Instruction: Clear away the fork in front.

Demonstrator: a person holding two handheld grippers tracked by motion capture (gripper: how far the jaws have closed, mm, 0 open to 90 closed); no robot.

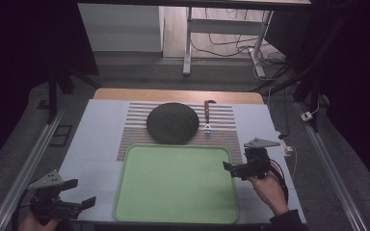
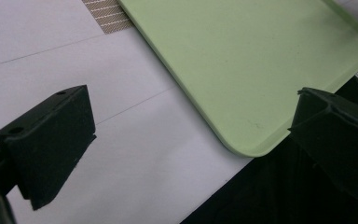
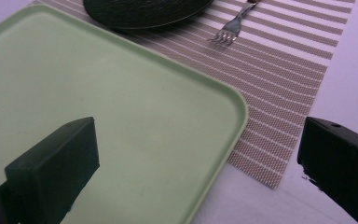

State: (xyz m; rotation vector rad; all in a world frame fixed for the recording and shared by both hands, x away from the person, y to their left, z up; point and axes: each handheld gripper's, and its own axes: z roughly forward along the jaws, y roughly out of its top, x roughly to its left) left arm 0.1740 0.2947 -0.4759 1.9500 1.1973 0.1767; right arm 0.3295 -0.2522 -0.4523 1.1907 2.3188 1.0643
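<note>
A light green tray lies empty at the near middle of the table. Behind it, a dark round plate rests on a striped placemat, with a fork just to its right. My left gripper is open at the table's near left corner, beside the tray's near left corner. My right gripper is open over the tray's right edge, its jaws straddling the tray's far right corner. In the right gripper view, the plate and the fork lie farther off.
A white cover spreads over the table, and a strip of wooden top shows at the back. Metal rails run along both sides. A desk frame with cables stands on the floor beyond.
</note>
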